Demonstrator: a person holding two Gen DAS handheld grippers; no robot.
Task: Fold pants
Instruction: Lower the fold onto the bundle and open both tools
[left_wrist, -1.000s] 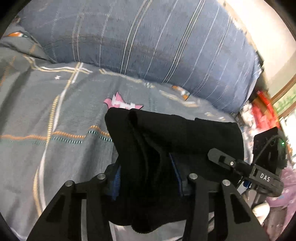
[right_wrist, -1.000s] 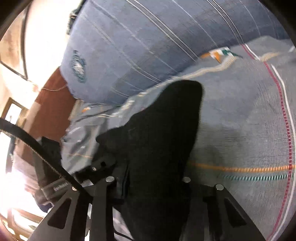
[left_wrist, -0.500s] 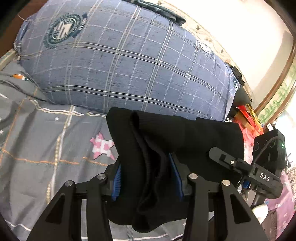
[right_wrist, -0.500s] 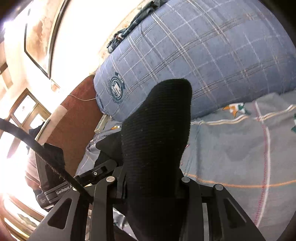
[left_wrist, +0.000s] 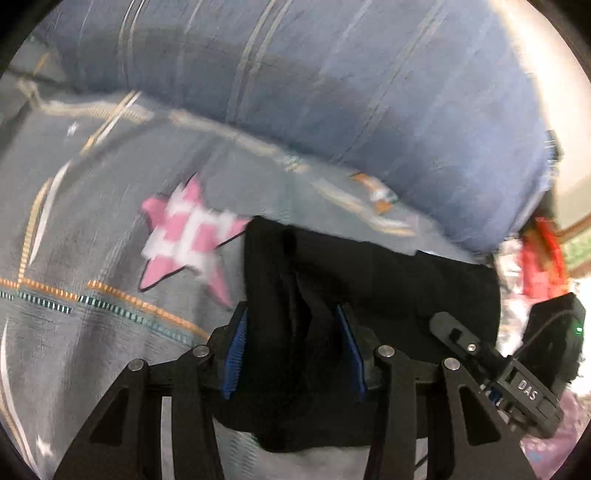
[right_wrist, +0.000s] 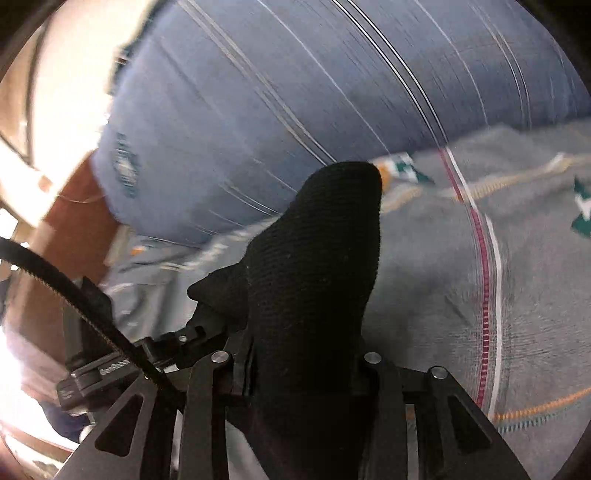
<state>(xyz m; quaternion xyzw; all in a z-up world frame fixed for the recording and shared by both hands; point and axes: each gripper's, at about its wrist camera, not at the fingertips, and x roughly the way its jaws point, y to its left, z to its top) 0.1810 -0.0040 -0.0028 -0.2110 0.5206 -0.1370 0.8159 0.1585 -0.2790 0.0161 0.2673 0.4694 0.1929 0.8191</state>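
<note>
- We see the left claw (left_wrist: 291, 350) clamped on a bunched fold of the black pants (left_wrist: 369, 295); its blue pads (left_wrist: 232, 354) press the cloth from both sides
- The pants spread toward 3 o'clock in the left view, reaching the right claw's body (left_wrist: 517, 384) at 4 o'clock
- In the right view the right claw (right_wrist: 303, 365) grips the pants (right_wrist: 314, 266) too; a thick black fold rises from between its fingers toward 12 o'clock
- Below lies the grey bedsheet (left_wrist: 92, 240) with a pink star (left_wrist: 188, 236) at 10 o'clock of the left claw
- A blue plaid quilt (right_wrist: 295, 92) fills the 12 o'clock side; both views are blurred
</note>
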